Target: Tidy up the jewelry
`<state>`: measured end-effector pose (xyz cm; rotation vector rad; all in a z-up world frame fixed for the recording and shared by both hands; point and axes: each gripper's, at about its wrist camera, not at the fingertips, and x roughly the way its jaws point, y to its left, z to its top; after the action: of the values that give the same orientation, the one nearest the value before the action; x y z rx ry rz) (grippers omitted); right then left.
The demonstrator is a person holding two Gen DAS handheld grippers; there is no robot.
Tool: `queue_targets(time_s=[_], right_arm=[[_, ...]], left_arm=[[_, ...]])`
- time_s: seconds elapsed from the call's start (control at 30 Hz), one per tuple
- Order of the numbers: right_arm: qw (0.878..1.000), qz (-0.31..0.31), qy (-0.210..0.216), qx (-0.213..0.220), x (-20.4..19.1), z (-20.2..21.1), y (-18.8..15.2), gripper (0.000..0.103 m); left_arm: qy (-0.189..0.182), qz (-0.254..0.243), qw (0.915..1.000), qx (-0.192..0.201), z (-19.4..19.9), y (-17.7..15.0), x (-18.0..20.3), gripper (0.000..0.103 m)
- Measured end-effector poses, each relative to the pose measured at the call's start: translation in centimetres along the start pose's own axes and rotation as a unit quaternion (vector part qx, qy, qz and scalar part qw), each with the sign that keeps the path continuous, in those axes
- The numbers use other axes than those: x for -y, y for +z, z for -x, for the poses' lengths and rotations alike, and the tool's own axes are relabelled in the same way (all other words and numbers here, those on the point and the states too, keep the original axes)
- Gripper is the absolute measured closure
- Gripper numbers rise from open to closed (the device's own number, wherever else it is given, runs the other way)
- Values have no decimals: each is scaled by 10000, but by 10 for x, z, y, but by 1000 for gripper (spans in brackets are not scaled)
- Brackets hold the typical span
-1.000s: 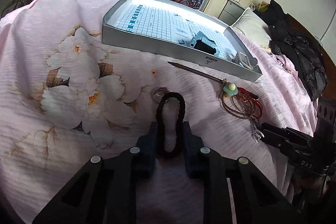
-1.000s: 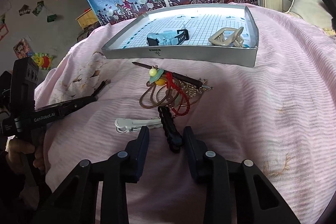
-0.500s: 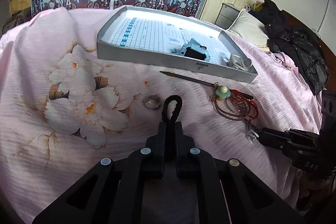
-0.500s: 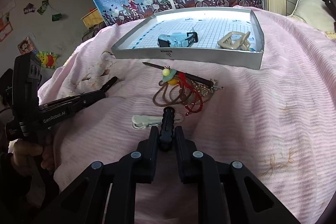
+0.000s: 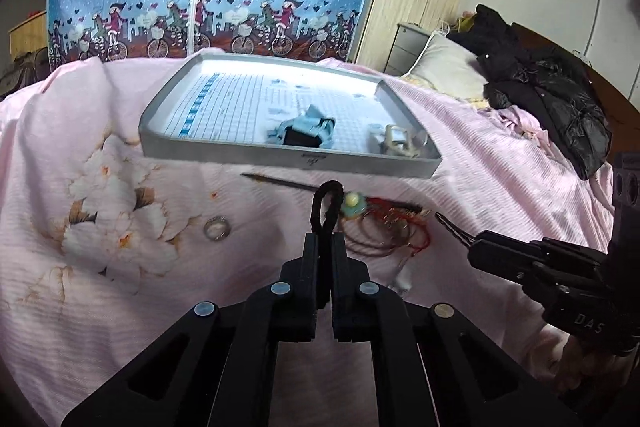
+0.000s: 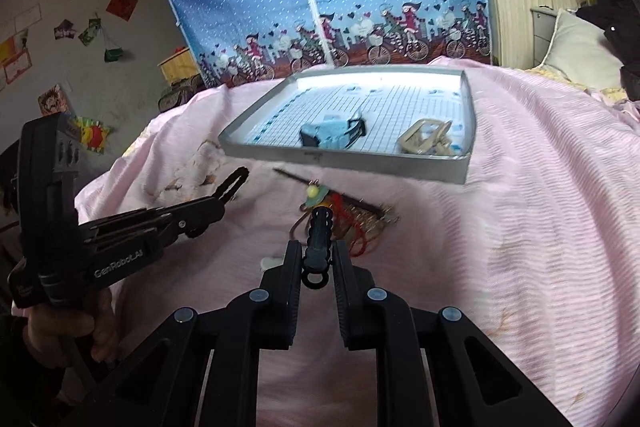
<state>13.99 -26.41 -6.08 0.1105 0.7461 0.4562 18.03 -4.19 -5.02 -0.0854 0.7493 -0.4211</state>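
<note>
Clamping a black hair tie [image 5: 326, 211] between its two fingers, the left tool [image 5: 325, 247] holds the loop up off the bedspread [image 5: 100, 307], the free end standing above the fingertips. The right tool [image 6: 317, 255] is likewise closed on a black ridged hair clip [image 6: 319, 231], which sticks forward out of the grip with its ring end toward the camera. A hand [image 6: 76, 331] grips the left tool's handle. Just beyond both tools, on the pink floral bedspread, lies a tangle of brown and red elastic bands [image 5: 384, 235] with a pale green bead charm [image 5: 352, 205] and a dark hair stick [image 5: 280, 182] running across it. A small metal ring [image 5: 216, 228] sits to the left of that pile, apart from it. A white clip [image 6: 272, 262] peeks out just left of the right tool's fingers. Farther back rests a grey tray [image 5: 224, 155] with a gridded floor, holding a light blue clip [image 5: 306, 131] near the middle and a beige claw clip [image 5: 398, 143] at its right end.
</note>
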Motion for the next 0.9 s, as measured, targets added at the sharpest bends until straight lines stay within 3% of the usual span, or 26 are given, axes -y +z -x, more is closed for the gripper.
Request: queue_targets(time_s=[0.2,0.33,0.6,0.9], right_arm=[[9994,-24,-155,306,23,1,27,88],[9984,-164,-225,486,48,-10,48,88],[9949,-613,-480,646,103,-39,78,88],[9937,-917,-459,460,133,-68,78,88]], left_arm=[[-416,736,9964,100,-13,29,-4,100],[-505,936,9943,69,-29,49,-4,100],[-525,646,9963,-194,-80,88,14,100],[-393,439,9965,-593,-144,98,24,100]])
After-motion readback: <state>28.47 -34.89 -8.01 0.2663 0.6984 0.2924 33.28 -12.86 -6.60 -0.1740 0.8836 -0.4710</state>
